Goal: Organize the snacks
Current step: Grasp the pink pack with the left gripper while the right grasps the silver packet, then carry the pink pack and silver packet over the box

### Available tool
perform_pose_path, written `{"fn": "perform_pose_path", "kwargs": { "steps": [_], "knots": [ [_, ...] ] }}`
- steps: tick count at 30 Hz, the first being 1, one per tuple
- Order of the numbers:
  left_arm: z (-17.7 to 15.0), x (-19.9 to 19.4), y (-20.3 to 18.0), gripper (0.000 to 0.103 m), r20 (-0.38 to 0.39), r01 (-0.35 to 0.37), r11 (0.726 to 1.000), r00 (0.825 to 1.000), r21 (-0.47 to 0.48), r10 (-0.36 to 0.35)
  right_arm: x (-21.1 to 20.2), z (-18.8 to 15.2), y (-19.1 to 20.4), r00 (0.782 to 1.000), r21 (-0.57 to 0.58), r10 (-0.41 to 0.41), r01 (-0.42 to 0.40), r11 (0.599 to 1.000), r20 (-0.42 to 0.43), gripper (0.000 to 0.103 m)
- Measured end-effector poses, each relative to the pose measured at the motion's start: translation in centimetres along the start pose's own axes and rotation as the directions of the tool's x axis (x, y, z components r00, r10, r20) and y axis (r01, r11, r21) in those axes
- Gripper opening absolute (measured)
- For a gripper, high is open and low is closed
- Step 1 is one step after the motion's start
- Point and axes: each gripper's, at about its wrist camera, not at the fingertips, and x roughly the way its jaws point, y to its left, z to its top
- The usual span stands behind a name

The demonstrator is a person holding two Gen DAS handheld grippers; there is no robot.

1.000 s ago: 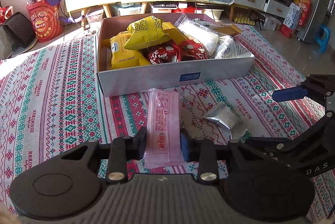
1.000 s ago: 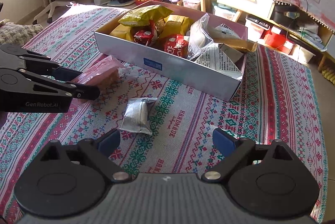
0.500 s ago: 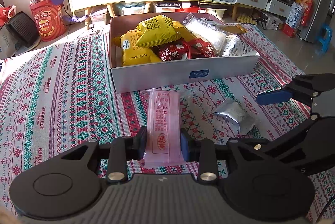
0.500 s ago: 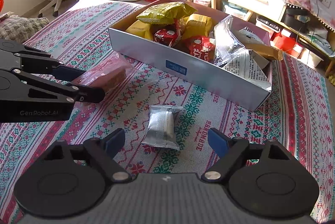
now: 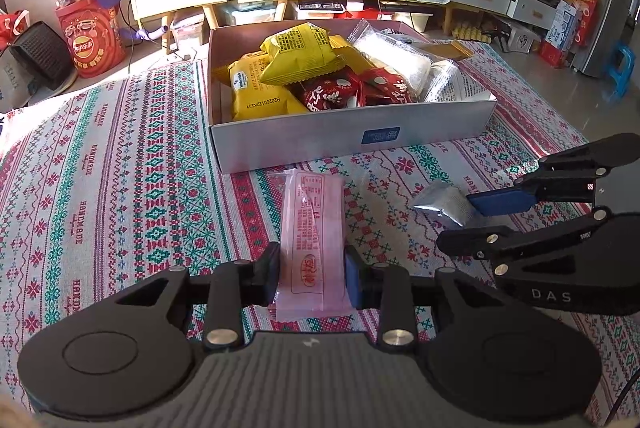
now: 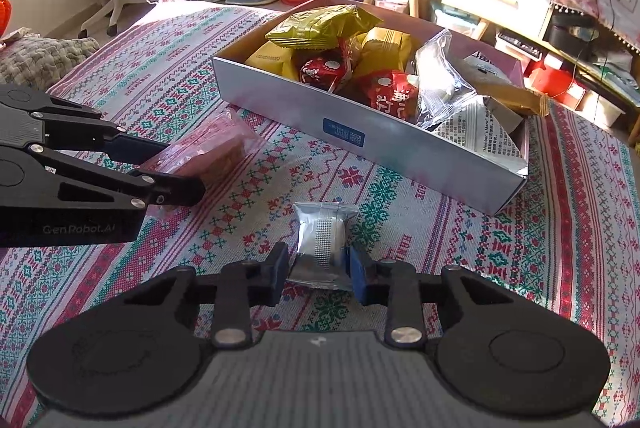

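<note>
Snacks first: my left gripper [image 5: 311, 278] is clamped on a long pink packet [image 5: 311, 240] printed with red text, its long axis running away from me toward the box [image 5: 352, 136] of snacks. My right gripper [image 6: 319, 274] has just been closing; its pads now press the sides of a small silver packet [image 6: 323, 242] lying on the patterned cloth [image 5: 120, 164], seam pointing boxward.

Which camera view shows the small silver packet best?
The right wrist view: the silver packet lies centred between the right tongs, which have just been closing on it. In the left wrist view it sits at the side, partly hidden.
</note>
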Motion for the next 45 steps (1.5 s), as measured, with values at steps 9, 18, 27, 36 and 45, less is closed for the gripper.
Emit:
{"fn": "perform_pose_path", "kwargs": {
  "steps": [9, 18, 27, 36, 45],
  "knots": [
    [0.0, 0.0, 0.0, 0.039, 0.002, 0.001, 1.0, 1.0, 0.0, -0.001, -0.3, 0.4, 0.3, 1.0, -0.001, 0.019, -0.019, 1.0, 0.011, 0.02],
    [0.2, -0.1, 0.0, 0.039, 0.01, 0.002, 1.0, 1.0, 0.004, -0.002, -0.5, 0.5, 0.1, 1.0, 0.012, 0.019, -0.019, 1.0, 0.019, 0.019],
    [0.7, -0.8, 0.1, 0.039, 0.035, 0.003, 1.0, 0.999, -0.002, -0.003, -1.3, 1.0, -0.3, 0.999, 0.028, 0.023, -0.024, 0.999, 0.047, 0.019],
    [2.3, -2.0, 0.7, 0.039, 0.093, -0.002, 1.0, 0.996, -0.019, 0.004, -2.6, 2.5, -1.6, 0.994, 0.077, 0.01, -0.018, 0.997, 0.109, 0.019],
    [5.6, -3.0, 2.1, 0.039, 0.161, -0.036, 0.998, 0.986, -0.044, 0.042, -2.6, 5.4, -4.3, 0.98, 0.179, -0.014, -0.022, 0.984, 0.197, 0.019]
  ]
}}
